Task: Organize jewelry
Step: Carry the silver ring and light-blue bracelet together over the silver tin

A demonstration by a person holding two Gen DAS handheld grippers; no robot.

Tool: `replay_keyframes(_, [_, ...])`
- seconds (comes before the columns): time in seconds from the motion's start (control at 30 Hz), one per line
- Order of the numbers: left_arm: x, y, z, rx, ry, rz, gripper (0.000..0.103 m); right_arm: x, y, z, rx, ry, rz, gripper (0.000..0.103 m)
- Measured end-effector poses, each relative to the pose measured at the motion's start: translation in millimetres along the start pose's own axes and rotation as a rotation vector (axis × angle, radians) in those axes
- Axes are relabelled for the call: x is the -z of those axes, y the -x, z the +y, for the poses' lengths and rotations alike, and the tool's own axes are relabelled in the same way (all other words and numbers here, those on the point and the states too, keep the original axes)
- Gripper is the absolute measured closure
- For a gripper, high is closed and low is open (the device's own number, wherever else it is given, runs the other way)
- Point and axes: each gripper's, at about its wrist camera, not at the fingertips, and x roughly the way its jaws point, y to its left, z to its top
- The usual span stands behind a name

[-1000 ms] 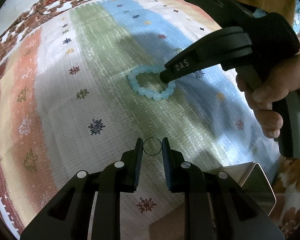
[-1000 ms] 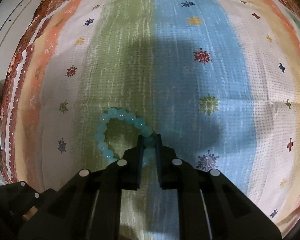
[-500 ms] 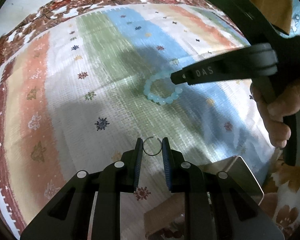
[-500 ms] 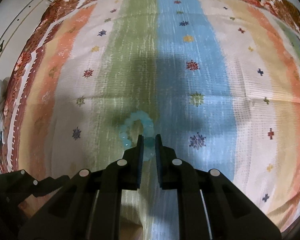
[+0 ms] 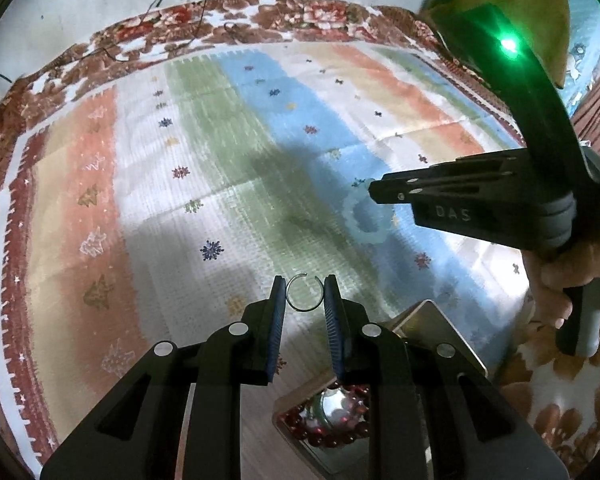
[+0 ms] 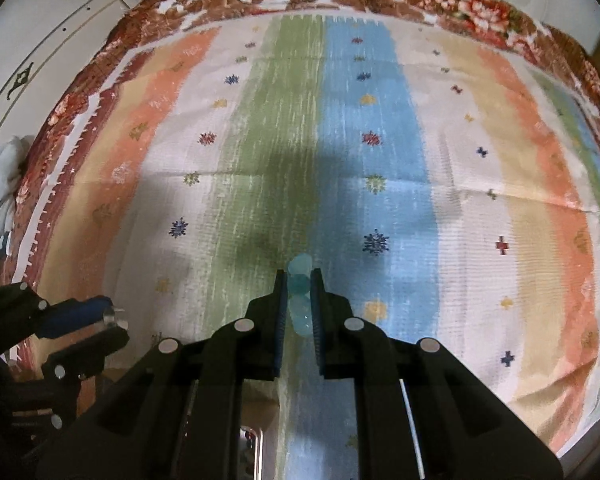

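Pale turquoise beads fill the gap of our right gripper (image 6: pixel 299 292): its jaws are clamped on the bracelet (image 6: pixel 300 280), which hangs clear of the striped cloth (image 6: pixel 420 160) below. From the left wrist view the same bracelet (image 5: pixel 366 216) shows as a blurred ring dangling under the right gripper's (image 5: pixel 376 192) tip, over the blue stripe.

Our left gripper (image 5: pixel 303 294) has its jaws closed on a thin silver ring (image 5: pixel 303 293), an open hoop pinched by its sides and held above the cloth (image 5: pixel 220 140).

At the lower edge of the left view sits a metal box (image 5: pixel 432 320) with its lid up, and inside it a dark red bead bracelet (image 5: pixel 332 420) lies coiled around something shiny. We judge that piece already put away.

So we reckon the task is partly done: one item is in the box, two are lifted and in hand, and no other jewelry shows on the cloth. What we believe is left is to carry both pieces over the box, let them go inside, and perhaps shut the lid. Whether the box has separate compartments we cannot tell.
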Motion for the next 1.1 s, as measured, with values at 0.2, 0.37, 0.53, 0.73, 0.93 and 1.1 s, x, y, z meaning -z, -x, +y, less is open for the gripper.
replay_keyframes(0.2, [8, 12, -2, -0.018, 0.006, -0.030, 0.084, 15, 26, 4, 0.021, 0.028, -0.065, 0.090])
replay_keyframes(0.37, [13, 22, -3, -0.022, 0.009, -0.052, 0.084, 25, 44, 2, -0.019, 0.014, -0.118, 0.090])
replay_keyframes(0.53, [16, 30, -6, -0.022, 0.014, -0.072, 0.084, 34, 63, 7, -0.023, 0.033, -0.166, 0.090])
replay_keyframes(0.73, [22, 39, -10, -0.010, 0.018, -0.097, 0.084, 53, 84, 23, -0.029, 0.088, -0.206, 0.090])
replay_keyframes(0.93, [32, 47, -12, -0.005, 0.030, -0.108, 0.084, 73, 96, 36, -0.061, 0.111, -0.225, 0.090])
replay_keyframes(1.1, [42, 53, -16, 0.003, 0.037, -0.119, 0.084, 89, 102, 42, -0.068, 0.122, -0.244, 0.090])
